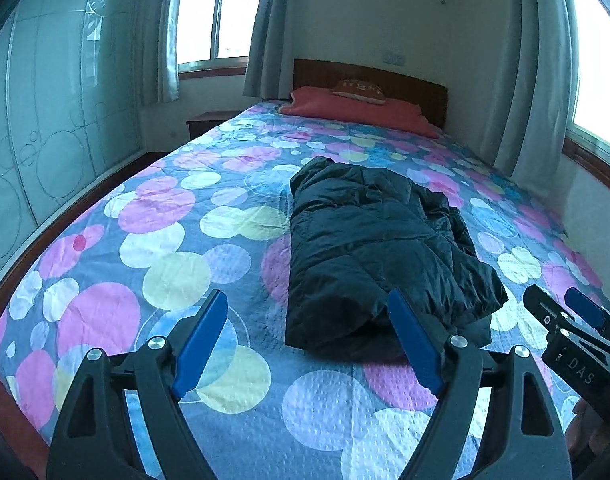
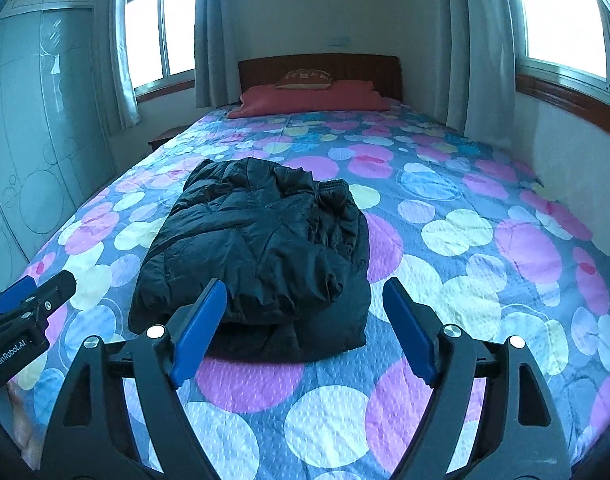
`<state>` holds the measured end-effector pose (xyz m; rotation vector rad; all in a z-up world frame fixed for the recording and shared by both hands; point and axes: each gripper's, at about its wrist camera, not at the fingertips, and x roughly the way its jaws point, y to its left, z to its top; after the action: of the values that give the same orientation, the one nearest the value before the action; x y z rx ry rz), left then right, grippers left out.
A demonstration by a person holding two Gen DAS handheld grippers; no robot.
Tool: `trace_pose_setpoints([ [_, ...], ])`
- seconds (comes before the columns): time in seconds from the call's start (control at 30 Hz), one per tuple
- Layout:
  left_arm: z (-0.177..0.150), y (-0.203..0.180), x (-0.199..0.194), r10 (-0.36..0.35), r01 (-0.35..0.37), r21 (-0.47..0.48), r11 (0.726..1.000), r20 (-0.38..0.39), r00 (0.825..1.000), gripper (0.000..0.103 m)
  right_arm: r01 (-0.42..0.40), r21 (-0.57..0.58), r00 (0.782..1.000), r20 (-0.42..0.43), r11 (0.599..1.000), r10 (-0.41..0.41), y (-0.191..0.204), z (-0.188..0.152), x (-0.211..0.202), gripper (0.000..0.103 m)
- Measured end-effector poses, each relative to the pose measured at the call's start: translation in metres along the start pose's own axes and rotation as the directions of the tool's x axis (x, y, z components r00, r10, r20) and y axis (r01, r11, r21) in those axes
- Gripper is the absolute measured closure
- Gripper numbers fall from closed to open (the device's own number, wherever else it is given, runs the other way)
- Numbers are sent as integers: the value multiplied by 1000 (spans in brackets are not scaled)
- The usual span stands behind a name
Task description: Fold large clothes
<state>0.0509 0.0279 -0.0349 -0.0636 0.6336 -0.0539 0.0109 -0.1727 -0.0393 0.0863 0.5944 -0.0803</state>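
A black padded jacket (image 1: 377,248) lies folded into a compact bundle on the bed's circle-patterned cover (image 1: 177,272); it also shows in the right wrist view (image 2: 261,248). My left gripper (image 1: 309,312) is open and empty, held just short of the bundle's near edge, with its right finger in front of the jacket's corner. My right gripper (image 2: 305,300) is open and empty, also just short of the near edge. The right gripper shows at the right edge of the left wrist view (image 1: 573,312). The left gripper shows at the left edge of the right wrist view (image 2: 29,292).
A red pillow (image 1: 357,110) with a small brown cushion (image 1: 359,90) lies against the wooden headboard (image 1: 421,92). A glass wardrobe (image 1: 45,120) stands to the left, a nightstand (image 1: 209,122) beside the bed. Curtained windows and a wall (image 2: 565,152) bound the right side.
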Motion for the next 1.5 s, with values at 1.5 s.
trace_pose_setpoints([
  [1.5,-3,3,-1,16,-16,-4,1000,-3,1000,22,1,-2,1000,0,1000,-1,6,-3,1,23],
])
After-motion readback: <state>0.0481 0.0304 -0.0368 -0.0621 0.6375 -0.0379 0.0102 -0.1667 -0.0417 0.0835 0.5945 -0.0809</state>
